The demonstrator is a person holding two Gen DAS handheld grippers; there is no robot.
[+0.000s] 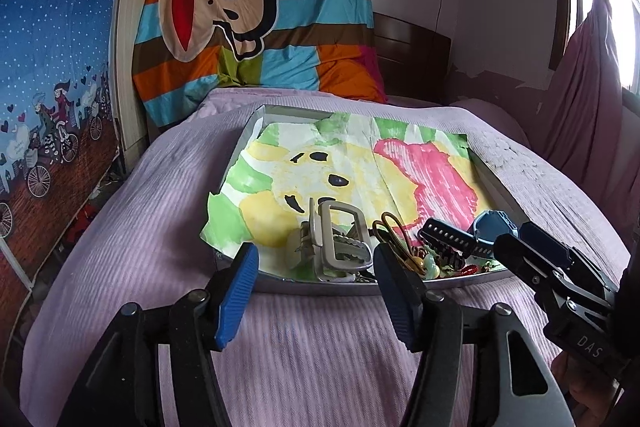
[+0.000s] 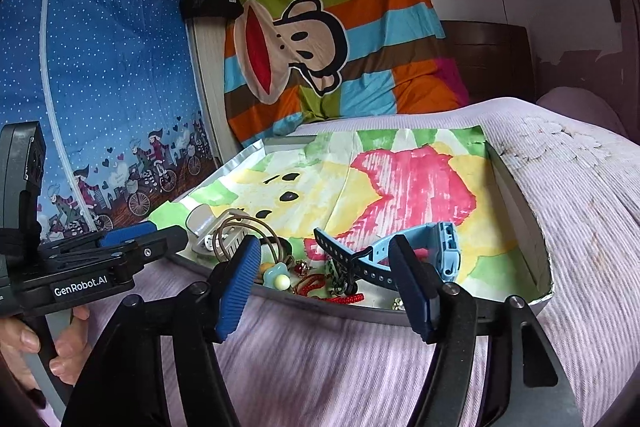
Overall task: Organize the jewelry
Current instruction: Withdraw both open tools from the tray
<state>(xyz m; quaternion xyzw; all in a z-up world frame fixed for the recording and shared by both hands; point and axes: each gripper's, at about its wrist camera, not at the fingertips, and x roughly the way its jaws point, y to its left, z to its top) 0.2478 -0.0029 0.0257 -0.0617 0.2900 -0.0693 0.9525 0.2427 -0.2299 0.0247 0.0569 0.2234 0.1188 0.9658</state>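
Observation:
A shallow grey tray (image 1: 344,287) lined with a painted paper sheet (image 1: 360,171) lies on the bed. At its near edge sits a pile: a grey hair claw clip (image 1: 336,239), brown hair ties (image 1: 394,227), a blue watch (image 1: 490,227) with a dark perforated strap (image 1: 448,241), and small charms and red cords (image 1: 440,267). My left gripper (image 1: 316,263) is open and empty, just short of the clip. My right gripper (image 2: 326,259) is open and empty, just short of the watch (image 2: 424,251), charms (image 2: 280,279) and red cords (image 2: 344,297). The claw clip (image 2: 216,227) lies left.
The tray (image 2: 516,195) rests on a lilac ribbed bedspread (image 1: 160,187). A striped monkey-print quilt (image 1: 256,7) is piled at the bed head, with a blue printed wardrobe (image 2: 100,87) on the left and a pink curtain (image 1: 588,67) on the right.

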